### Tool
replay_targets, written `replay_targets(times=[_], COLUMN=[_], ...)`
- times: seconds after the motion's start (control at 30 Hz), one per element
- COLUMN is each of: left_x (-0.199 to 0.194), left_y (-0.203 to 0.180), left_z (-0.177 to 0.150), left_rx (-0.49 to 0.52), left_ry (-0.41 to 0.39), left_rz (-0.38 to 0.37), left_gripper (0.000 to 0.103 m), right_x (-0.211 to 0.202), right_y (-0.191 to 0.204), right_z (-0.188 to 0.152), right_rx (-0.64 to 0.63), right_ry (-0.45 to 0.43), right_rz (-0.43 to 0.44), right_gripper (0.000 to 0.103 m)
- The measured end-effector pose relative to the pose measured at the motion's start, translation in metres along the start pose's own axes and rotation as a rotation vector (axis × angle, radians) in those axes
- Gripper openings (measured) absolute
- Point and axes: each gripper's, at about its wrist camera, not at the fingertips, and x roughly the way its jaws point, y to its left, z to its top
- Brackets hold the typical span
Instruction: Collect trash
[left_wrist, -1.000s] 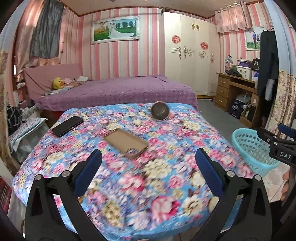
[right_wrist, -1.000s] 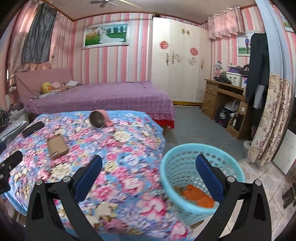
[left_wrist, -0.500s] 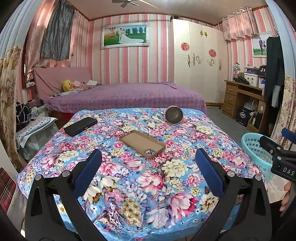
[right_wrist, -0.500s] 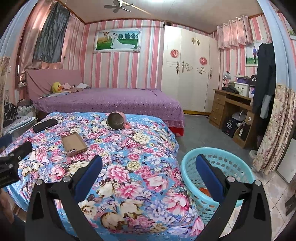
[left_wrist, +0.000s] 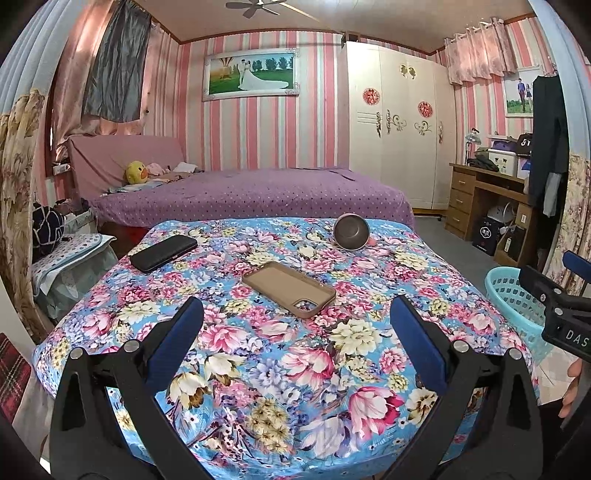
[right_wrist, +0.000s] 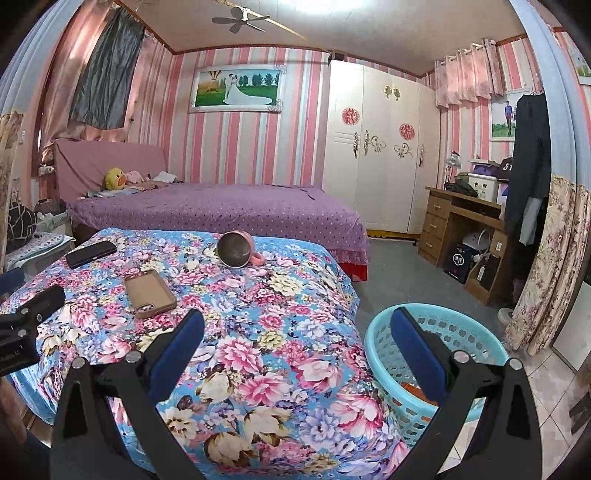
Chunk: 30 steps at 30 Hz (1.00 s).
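- The turquoise basket (right_wrist: 436, 354) stands on the floor, just beside the right edge of the table with the flowered cloth (right_wrist: 280, 332). Something orange (right_wrist: 415, 389) lies at its bottom, partly hidden by the right gripper's finger; what it is I cannot tell.
- The right gripper (right_wrist: 297, 339) is wide open and holds nothing. One finger is above the cloth, the other is in front of the basket.
- The left gripper (left_wrist: 295, 328) is also wide open and empty, above the near edge of the table.
- On the cloth, a brown phone case (left_wrist: 288, 288) lies flat near the middle.
- A black phone (left_wrist: 164, 253) lies near the far left corner.
- A pink cup (left_wrist: 351, 232) lies on its side near the far edge, its opening toward the cameras.
- Behind the table is a purple bed (left_wrist: 251, 195).
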Motion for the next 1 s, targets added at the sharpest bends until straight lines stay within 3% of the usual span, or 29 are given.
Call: replay_targets(times=[1.0], left_x=[-0.0042], left_y=[-0.0012], left_z=[0.0031], left_rx=[0.002], left_ry=[-0.004], left_rz=[-0.003], left_gripper=[0.098], right_x=[0.0008], right_y=[-0.0026], right_z=[-0.0015], right_rx=[0.0], right_ry=[-0.005], right_rz=[-0.008], right_gripper=[0.099])
